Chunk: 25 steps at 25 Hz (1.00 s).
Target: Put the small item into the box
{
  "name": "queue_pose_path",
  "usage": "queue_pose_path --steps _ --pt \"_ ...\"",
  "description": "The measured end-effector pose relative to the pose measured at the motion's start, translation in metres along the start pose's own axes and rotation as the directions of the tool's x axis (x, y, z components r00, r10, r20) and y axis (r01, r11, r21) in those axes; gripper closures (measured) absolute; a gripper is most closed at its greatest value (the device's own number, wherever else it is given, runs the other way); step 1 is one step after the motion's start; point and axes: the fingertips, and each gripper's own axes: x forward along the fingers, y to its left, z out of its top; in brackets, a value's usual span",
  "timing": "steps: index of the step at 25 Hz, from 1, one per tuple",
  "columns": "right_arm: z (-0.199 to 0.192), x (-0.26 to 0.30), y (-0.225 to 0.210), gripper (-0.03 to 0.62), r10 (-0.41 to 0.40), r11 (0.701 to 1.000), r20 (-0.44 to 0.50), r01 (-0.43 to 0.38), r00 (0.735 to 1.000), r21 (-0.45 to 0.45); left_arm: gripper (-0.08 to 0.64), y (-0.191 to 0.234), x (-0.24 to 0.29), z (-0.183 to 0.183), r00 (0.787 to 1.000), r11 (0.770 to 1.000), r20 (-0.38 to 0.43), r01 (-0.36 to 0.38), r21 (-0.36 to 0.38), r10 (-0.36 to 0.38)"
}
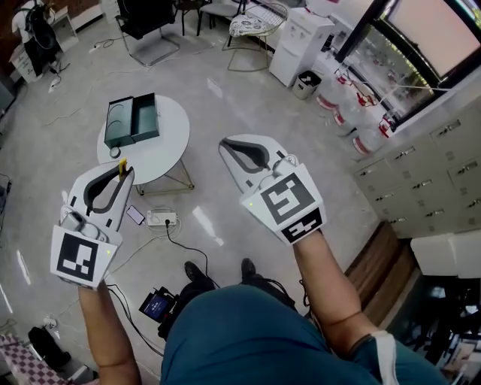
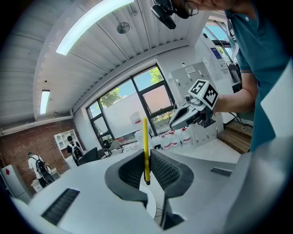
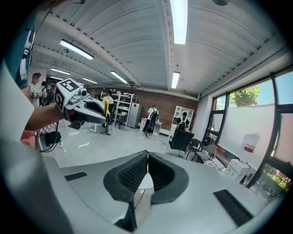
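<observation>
My left gripper [image 1: 121,177] is shut on a thin yellow stick [image 1: 122,167], which stands up from between its dark pads [image 2: 145,151]. It hovers off the near edge of a round white table [image 1: 167,147]. An open dark green box [image 1: 132,119] lies on the table's far left part, with a small round object [image 1: 115,152] beside it. My right gripper [image 1: 228,147] is held in the air right of the table, shut with nothing between its jaws [image 3: 147,157]. Each gripper shows in the other's view: the right gripper [image 2: 174,124] and the left gripper [image 3: 108,119].
On the floor below the table lie a power strip [image 1: 161,219], a phone [image 1: 135,215] and cables. An office chair [image 1: 146,22], a white water dispenser [image 1: 299,45], water bottles [image 1: 353,113] and drawer cabinets [image 1: 421,180] stand further off. People stand at the room's far end [image 3: 151,119].
</observation>
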Motion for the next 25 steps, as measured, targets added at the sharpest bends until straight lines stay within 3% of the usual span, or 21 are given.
queue_pose_path --steps 7,17,25 --pt "0.02 0.039 0.011 0.554 -0.003 1.0 -0.001 0.003 1.0 -0.001 0.504 0.036 -0.006 -0.015 1.0 1.0 0.011 0.018 0.009 -0.018" --pt "0.028 0.082 0.029 0.554 0.063 0.998 -0.007 -0.063 0.998 -0.011 0.503 0.064 -0.009 -0.042 1.0 0.999 0.023 0.004 -0.038 -0.003" --pt "0.031 0.128 -0.045 0.554 0.15 0.988 0.011 -0.149 0.989 -0.049 0.503 0.092 0.048 -0.033 0.995 0.992 -0.029 -0.098 -0.079 0.096"
